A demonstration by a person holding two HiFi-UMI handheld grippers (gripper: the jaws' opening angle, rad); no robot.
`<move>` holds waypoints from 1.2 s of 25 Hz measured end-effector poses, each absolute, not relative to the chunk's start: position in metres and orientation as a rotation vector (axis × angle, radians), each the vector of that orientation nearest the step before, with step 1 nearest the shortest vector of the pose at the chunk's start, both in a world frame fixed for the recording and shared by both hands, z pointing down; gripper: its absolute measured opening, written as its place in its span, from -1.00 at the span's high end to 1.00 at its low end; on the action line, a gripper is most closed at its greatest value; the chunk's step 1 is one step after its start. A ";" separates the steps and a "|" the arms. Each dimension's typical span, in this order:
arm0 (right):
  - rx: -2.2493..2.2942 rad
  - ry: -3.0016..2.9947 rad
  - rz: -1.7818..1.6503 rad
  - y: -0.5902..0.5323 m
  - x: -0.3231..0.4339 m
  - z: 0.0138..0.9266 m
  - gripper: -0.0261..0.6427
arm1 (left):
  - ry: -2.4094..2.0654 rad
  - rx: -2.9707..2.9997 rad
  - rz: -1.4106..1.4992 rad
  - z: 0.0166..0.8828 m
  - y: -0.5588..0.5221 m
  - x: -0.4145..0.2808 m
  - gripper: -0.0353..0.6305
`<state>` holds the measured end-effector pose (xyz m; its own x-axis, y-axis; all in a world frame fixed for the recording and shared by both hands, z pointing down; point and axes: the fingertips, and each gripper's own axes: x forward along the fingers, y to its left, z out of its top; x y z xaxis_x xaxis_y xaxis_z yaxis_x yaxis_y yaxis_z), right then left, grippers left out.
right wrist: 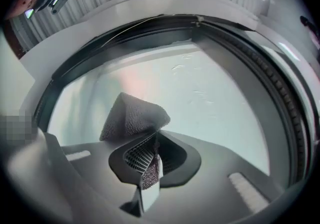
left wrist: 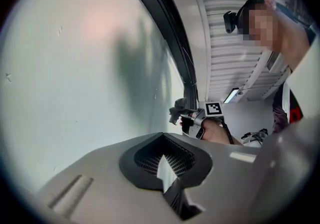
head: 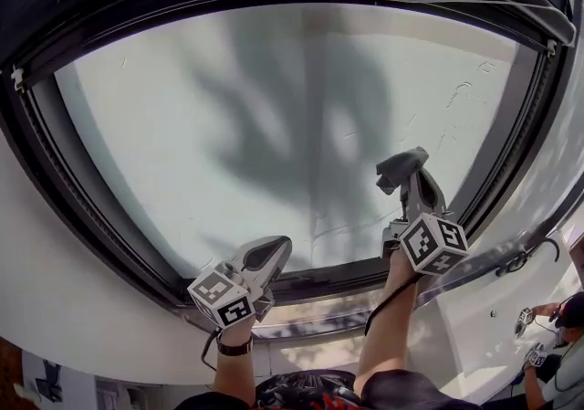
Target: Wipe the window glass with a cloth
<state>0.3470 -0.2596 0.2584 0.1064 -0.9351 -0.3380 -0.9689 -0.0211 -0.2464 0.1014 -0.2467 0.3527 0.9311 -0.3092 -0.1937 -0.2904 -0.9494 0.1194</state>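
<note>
The window glass [head: 274, 125] fills its dark frame [head: 82, 216]. The right gripper [head: 415, 182] is clenched on a grey cloth [head: 401, 164] at the pane's lower right. The left gripper [head: 266, 256], its 2 jaws together on nothing, sits near the bottom edge

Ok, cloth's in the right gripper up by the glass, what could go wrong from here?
1. The right gripper pinches only an edge of the cloth; most of it bunches beyond the jaws, so wiping pressure might pull it loose.
2. If the cloth folds aside, bare jaws could scrape the window glass.
3. The streaks high on the right of the glass may be missed.
</note>
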 end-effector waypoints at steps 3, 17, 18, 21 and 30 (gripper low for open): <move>-2.070 1.696 0.075 -0.241 0.413 0.269 0.87 | -0.447 3.005 -0.350 0.346 -0.247 0.119 0.89; -2.212 1.348 0.118 -0.180 0.513 0.292 0.88 | -0.349 3.018 -0.355 0.348 -0.240 0.178 0.89; -2.181 1.383 0.112 -0.187 0.505 0.291 0.88 | -0.356 3.020 -0.357 0.348 -0.239 0.176 0.89; -2.034 1.525 0.130 -0.211 0.464 0.280 0.87 | -0.417 3.041 -0.305 0.354 -0.239 0.166 0.89; -1.467 2.010 0.195 -0.265 0.218 0.242 0.87 | -0.785 3.028 -0.220 0.363 -0.238 0.053 0.89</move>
